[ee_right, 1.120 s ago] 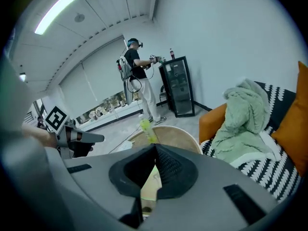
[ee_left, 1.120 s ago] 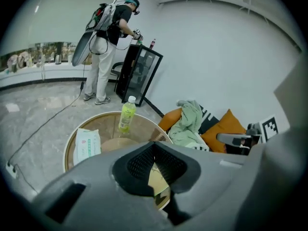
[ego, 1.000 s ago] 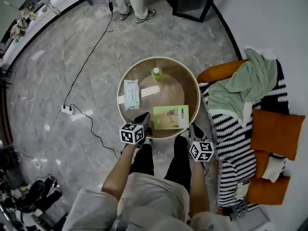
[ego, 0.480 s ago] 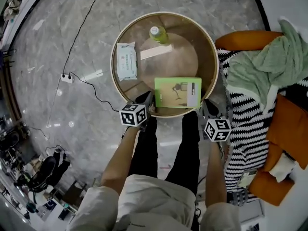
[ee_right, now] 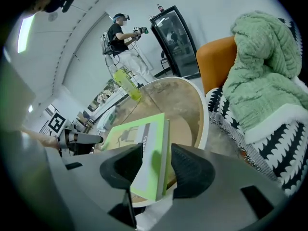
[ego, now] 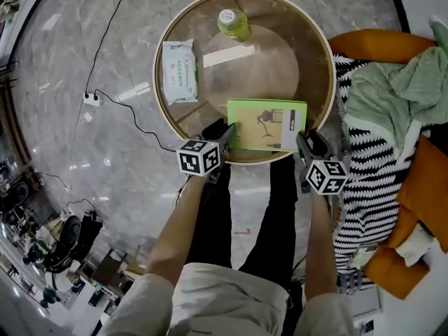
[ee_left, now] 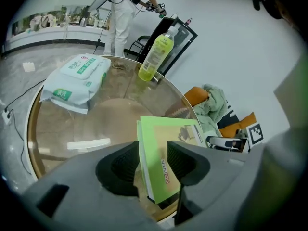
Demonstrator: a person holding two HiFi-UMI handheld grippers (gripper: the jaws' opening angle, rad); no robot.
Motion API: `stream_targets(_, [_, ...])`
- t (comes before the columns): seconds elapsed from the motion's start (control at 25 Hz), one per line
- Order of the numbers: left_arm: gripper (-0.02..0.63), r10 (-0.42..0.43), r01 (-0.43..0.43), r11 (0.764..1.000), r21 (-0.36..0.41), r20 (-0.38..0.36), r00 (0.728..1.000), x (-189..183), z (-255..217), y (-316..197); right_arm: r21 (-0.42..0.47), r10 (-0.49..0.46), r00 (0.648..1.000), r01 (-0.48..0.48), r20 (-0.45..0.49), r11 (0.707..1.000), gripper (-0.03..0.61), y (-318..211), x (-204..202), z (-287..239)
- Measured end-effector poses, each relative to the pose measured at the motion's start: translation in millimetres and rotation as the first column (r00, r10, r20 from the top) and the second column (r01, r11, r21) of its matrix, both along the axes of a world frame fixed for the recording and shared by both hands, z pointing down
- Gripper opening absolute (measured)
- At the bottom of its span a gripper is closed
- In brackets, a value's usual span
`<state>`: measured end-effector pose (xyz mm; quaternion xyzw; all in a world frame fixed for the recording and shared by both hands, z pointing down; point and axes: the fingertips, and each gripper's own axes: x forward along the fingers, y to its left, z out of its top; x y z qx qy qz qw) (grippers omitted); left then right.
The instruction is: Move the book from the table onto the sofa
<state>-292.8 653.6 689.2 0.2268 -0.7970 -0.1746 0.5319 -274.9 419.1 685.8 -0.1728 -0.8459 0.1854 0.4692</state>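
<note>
Here's the left gripper (ee_left: 151,163): its fingers (ee_left: 118,168) have just been spreading and now stand wide apart. The near corner of the green book (ee_left: 166,141) sits in the gap between them, and as far as I can see neither pad presses on it. Over to the right gripper (ee_right: 156,170), and it's the same story. Its fingers (ee_right: 191,171) have just been opening too, and the book's other end pokes up between them, loose rather than clamped.

So the book lies flat on the round glass-topped table (ego: 162,110), at the edge nearest the person, with a gripper at each short end.

Beyond the left fingers a pale strip (ego: 227,56) lies on the glass. Farther out and to their left is a pack of wipes (ego: 179,71). At the far rim a yellow-green bottle (ego: 233,24) stands upright.

Just off to the right of the right fingers is the sofa (ego: 371,180) under a black-and-white striped throw. A green blanket (ego: 399,93) is heaped on it and an orange cushion (ego: 430,180) lies farther along. Well out to the left of the left fingers, a cable runs across the grey marble floor (ego: 84,159) to a power strip (ego: 89,98). Far beyond the right fingers, a person (ee_right: 122,37) stands near a dark cabinet (ee_right: 173,40).
</note>
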Motion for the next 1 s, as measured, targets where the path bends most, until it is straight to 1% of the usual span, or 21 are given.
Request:
stream_targets(0.08, [0.181, 0.016, -0.016, 1.0, 0.003, -0.018, 1.0, 1, 6, -1, -0.003, 0.008, 1.0, -0.008, -0.002, 1.0, 0.152, 2, -1, 4])
stream_targets(0.24, [0.186, 0.037, -0.038, 0.999, -0.01, -0.046, 0.998, 2, 16, 0, -0.012, 0.047, 0.999, -0.047, -0.011, 0.999, 0.169, 8, -2, 13])
stream_targets(0.32, [0.189, 0.049, -0.049, 0.999, -0.012, -0.056, 0.997, 2, 20, -1, -0.007, 0.053, 0.998, -0.054, -0.015, 0.999, 0.189, 12, -3, 18])
stream_targets(0.44, [0.195, 0.09, -0.091, 0.996, -0.015, -0.065, 0.994, 5, 22, -10, -0.017, 0.071, 0.997, -0.072, -0.015, 0.997, 0.189, 11, -2, 19])
stream_targets(0.52, [0.195, 0.102, -0.103, 0.994, -0.02, -0.074, 0.992, 5, 22, -12, -0.031, 0.097, 0.995, -0.098, -0.021, 0.995, 0.189, 11, -2, 17])
stream_targets(0.72, [0.191, 0.068, -0.069, 0.997, -0.017, -0.086, 0.994, 5, 25, -12, -0.035, 0.126, 0.992, -0.127, -0.029, 0.991, 0.187, 16, -2, 18])
stream_targets(0.76, [0.18, 0.06, -0.062, 0.998, -0.017, -0.085, 0.995, 5, 24, -13, -0.036, 0.129, 0.991, -0.13, -0.03, 0.991, 0.175, 17, -3, 17])
stream_targets(0.84, [0.176, 0.051, -0.053, 0.998, -0.022, -0.08, 0.996, 5, 22, -12, -0.036, 0.126, 0.991, -0.127, -0.035, 0.991, 0.172, 18, -2, 16])
stream_targets(1.0, [0.175, 0.064, -0.066, 0.997, -0.034, -0.067, 0.996, 6, 19, -18, -0.005, 0.119, 0.993, -0.12, -0.026, 0.993, 0.167, 13, 3, 10])
